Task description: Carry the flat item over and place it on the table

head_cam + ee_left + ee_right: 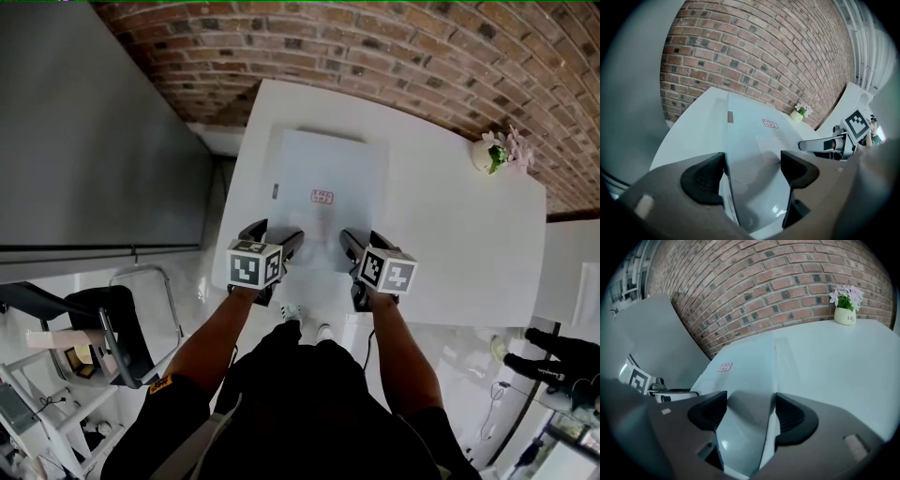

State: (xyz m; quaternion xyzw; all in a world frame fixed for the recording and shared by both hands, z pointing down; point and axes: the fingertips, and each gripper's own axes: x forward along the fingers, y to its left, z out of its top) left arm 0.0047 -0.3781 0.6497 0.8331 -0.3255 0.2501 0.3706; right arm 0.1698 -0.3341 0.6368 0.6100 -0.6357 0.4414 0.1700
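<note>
Tongs on the left [752,169] are standing apart, straddling the near edge of the flat white board [328,173] without pinching it. The right tongs [750,409] are doing the same at the other near corner, jaws likewise parted around the edge. The board is lying flat on the white bench [459,234], its far end reaching toward the brick wall [375,47] and its near edge sitting at the bench's front edge.

Judging from that, the carrying is looking finished and the letting-go is the step going on now. The next move is calling for both tongs to be drawn straight back off the edge, evenly, so that neither jaw is dragging the board askew or off the front.

Counting up: two tongs, one board, one bench, one small red label [322,196] showing on the board's top, and one pot of pale flowers [492,153] sitting well apart at the bench's far right corner.
</note>
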